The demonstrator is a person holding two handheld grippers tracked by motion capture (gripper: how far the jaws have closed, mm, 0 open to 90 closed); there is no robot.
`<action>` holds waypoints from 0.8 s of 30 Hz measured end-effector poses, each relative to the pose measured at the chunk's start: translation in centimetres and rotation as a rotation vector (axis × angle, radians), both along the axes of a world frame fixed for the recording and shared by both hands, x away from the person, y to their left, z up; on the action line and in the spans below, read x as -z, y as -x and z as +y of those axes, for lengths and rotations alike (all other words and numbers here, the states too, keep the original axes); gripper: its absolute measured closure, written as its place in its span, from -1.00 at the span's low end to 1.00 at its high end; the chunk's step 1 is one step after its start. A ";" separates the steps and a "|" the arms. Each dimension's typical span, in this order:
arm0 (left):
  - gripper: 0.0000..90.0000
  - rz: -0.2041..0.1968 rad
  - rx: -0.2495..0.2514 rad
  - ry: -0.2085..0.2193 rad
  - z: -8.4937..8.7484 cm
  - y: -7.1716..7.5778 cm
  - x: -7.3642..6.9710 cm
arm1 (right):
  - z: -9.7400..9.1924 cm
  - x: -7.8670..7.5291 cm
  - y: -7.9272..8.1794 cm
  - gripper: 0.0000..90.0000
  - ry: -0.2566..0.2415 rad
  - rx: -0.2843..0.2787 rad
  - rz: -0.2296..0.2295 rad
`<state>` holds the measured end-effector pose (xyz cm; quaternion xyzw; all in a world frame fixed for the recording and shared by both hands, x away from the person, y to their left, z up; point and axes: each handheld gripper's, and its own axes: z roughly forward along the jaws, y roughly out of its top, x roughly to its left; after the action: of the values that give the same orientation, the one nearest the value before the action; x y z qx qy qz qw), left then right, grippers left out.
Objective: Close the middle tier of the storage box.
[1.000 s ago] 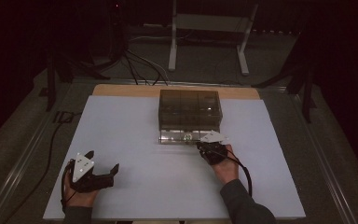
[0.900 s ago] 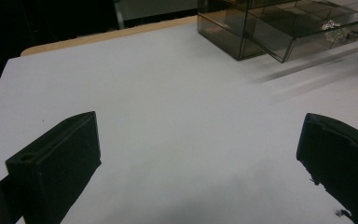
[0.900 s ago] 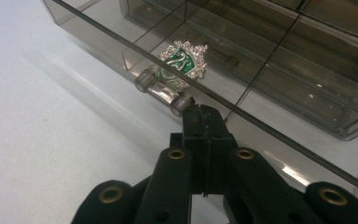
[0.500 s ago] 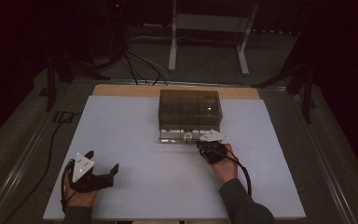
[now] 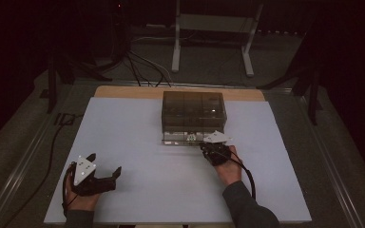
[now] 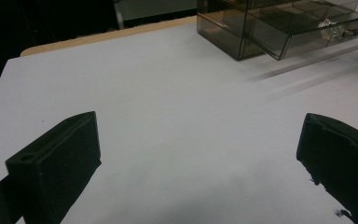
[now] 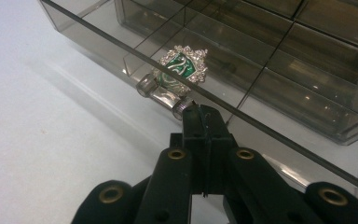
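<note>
White table top [image 5: 138, 142] in a dark room bears a smoked box [image 5: 193, 110]; left tool [image 5: 105, 175] spread, right tool [image 5: 206, 148] pressed together

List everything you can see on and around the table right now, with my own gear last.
Table: one, pale top with a wooden strip showing along its far edge, centre of the high view.
Organiser box: one, smoky clear plastic with compartments, far middle of the table; a drawer stands pulled out toward the person.
Drawer handle: one, clear bar on the drawer front, at the right gripper's tips.
Crest ornament: one, green and silver, in a drawer compartment behind the handle.
Stand: one, white-legged, on the floor beyond the table.
Cables: several, dark, on the floor at far left.
Left gripper: one, black, near left of the table, fingers wide apart on nothing.
Right gripper: one, black, fingers closed together at the handle.
</note>
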<state>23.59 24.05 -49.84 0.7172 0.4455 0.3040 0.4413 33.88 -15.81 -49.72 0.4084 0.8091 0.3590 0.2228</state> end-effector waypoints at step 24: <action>-0.99 0.000 0.001 -0.002 -0.1 0.0 0.0 | 0.2 -0.2 -0.5 1.00 -0.019 0.023 0.002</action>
<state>23.60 23.98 -49.87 0.7178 0.4451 0.3041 0.4407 34.33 -15.58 -49.48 0.4200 0.8012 0.3637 0.2222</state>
